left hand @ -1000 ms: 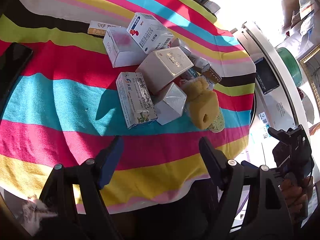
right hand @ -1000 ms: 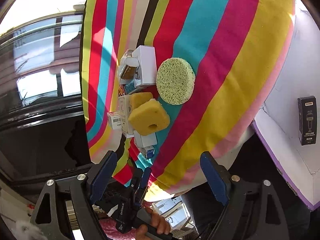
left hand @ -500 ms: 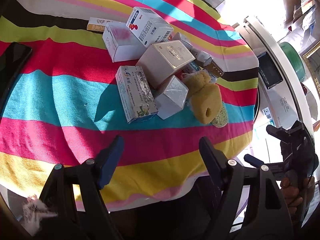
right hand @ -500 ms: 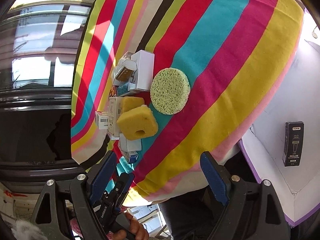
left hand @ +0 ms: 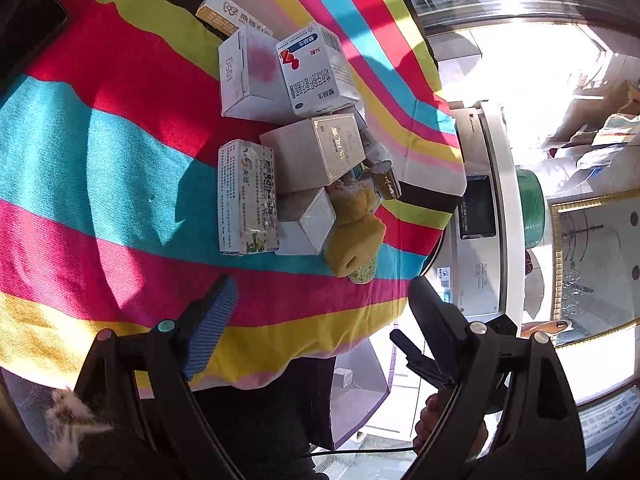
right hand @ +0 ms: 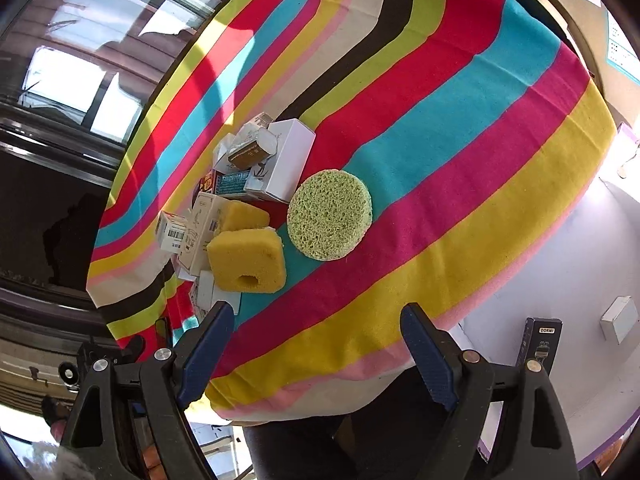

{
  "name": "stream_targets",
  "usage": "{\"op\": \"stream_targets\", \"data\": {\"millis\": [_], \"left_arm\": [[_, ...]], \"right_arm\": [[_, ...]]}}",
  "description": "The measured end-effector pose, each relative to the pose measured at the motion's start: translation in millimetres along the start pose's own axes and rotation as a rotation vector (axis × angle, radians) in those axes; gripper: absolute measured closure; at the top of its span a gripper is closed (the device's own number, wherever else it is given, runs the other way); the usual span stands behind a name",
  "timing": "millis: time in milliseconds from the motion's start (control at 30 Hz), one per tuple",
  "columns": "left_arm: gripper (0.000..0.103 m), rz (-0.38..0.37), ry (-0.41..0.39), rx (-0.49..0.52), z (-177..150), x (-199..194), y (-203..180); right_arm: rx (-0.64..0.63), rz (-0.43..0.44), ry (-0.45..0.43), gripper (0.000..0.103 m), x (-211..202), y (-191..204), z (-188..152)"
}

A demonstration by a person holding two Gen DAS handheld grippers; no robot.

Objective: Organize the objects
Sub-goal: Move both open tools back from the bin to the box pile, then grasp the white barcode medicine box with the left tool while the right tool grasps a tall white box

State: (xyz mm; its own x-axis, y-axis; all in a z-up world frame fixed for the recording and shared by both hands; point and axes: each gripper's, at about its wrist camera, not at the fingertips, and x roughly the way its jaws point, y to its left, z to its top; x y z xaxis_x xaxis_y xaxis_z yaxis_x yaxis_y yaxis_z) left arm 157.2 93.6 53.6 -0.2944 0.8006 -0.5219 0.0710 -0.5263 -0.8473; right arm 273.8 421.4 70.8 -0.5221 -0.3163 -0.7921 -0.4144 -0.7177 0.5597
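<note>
Left wrist view angled down across striped tablecloth [left hand: 120,128], right wrist view steeper, both sharing yellow sponge [left hand: 352,240] pile

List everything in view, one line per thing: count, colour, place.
cloth: one, striped multicolour, covering the table
boxes: a heap, count unclear, mostly white, mid-cloth
yellow sponges: two, at the heap's edge
round sponge: one, green, flat on the cloth beside the yellow ones
dark slab: one, black, far left on the cloth
black box: one, on the white surface off the table
left tongs: blue pads, jaws opening, nothing between
right tongs: blue pads, open, empty
</note>
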Motion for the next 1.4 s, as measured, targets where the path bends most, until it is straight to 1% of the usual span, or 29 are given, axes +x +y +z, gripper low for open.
{"op": "stream_targets", "data": {"millis": [33, 67, 167, 200, 267, 367, 433, 500, 600, 667, 733, 767, 833, 933, 967, 1033, 1067, 1133, 1200, 1233, 1300, 1367, 1400], "left_arm": [[0.014, 0.006, -0.005, -0.007, 3, 0, 0], [0.014, 0.035, -0.024, 0.005, 6, -1, -2], [0.014, 0.194, -0.11, 0.112, 12, -2, -10], [0.014, 0.222, -0.128, 0.122, 14, -3, -9], [0.014, 0.272, -0.158, 0.131, 19, -4, -6], [0.014, 0.368, -0.204, 0.208, 25, -8, -9], [0.014, 0.401, -0.217, 0.248, 30, -10, -14], [0.014, 0.422, -0.232, 0.288, 35, -9, -20], [0.014, 0.455, -0.254, 0.358, 45, -3, -35], [0.014, 0.446, -0.265, 0.446, 51, 5, -48], [0.014, 0.469, -0.27, 0.573, 59, 19, -63], [0.014, 0.474, -0.263, 0.639, 63, 25, -69], [0.014, 0.465, -0.22, 0.753, 72, 39, -79], [0.014, 0.462, -0.094, 0.856, 87, 63, -84], [0.013, 0.462, -0.057, 0.869, 92, 71, -84], [0.013, 0.489, -0.009, 0.893, 100, 81, -82], [0.013, 0.49, 0.006, 0.905, 103, 84, -81], [0.013, 0.467, 0.06, 0.908, 109, 90, -78], [0.014, 0.476, 0.109, 0.915, 110, 98, -75], [0.015, 0.483, 0.116, 0.926, 110, 100, -75], [0.025, 0.463, 0.122, 0.917, 110, 100, -74], [0.026, 0.448, 0.121, 0.91, 112, 95, -75], [0.026, 0.443, 0.116, 0.91, 111, 94, -76]], "right_arm": [[-0.037, -0.023, -0.006, 0.017, 2, 5, 0], [-0.07, -0.042, -0.012, 0.017, 3, 8, -1], [-0.197, -0.126, -0.05, 0.017, 8, 22, -4], [-0.245, -0.153, -0.067, 0.017, 10, 27, -5], [-0.332, -0.187, -0.091, 0.017, 13, 34, -7], [-0.431, -0.214, -0.108, 0.017, 18, 42, -8], [-0.461, -0.213, -0.1, 0.017, 24, 43, -6], [-0.457, -0.206, -0.093, 0.017, 28, 42, 1], [-0.457, -0.193, -0.112, 0.017, 29, 45, 14], [-0.481, -0.197, -0.139, 0.017, 28, 51, 23], [-0.522, -0.193, -0.157, 0.017, 30, 59, 32], [-0.545, -0.192, -0.16, 0.017, 31, 63, 36], [-0.578, -0.189, -0.17, 0.017, 35, 71, 44], [-0.592, -0.172, -0.16, 0.017, 44, 81, 58], [-0.592, -0.164, -0.161, 0.017, 48, 83, 62], [-0.608, -0.155, -0.156, 0.017, 55, 87, 69], [-0.621, -0.155, -0.151, 0.017, 58, 89, 72], [-0.653, -0.157, -0.144, 0.017, 65, 94, 79], [-0.709, -0.147, -0.135, 0.017, 72, 99, 84], [-0.737, -0.151, -0.129, 0.017, 76, 101, 86], [-0.794, -0.18, -0.115, 0.017, 85, 106, 89], [-0.834, -0.177, -0.102, 0.018, 92, 109, 92], [-0.841, -0.175, -0.096, 0.02, 95, 109, 94]]}}
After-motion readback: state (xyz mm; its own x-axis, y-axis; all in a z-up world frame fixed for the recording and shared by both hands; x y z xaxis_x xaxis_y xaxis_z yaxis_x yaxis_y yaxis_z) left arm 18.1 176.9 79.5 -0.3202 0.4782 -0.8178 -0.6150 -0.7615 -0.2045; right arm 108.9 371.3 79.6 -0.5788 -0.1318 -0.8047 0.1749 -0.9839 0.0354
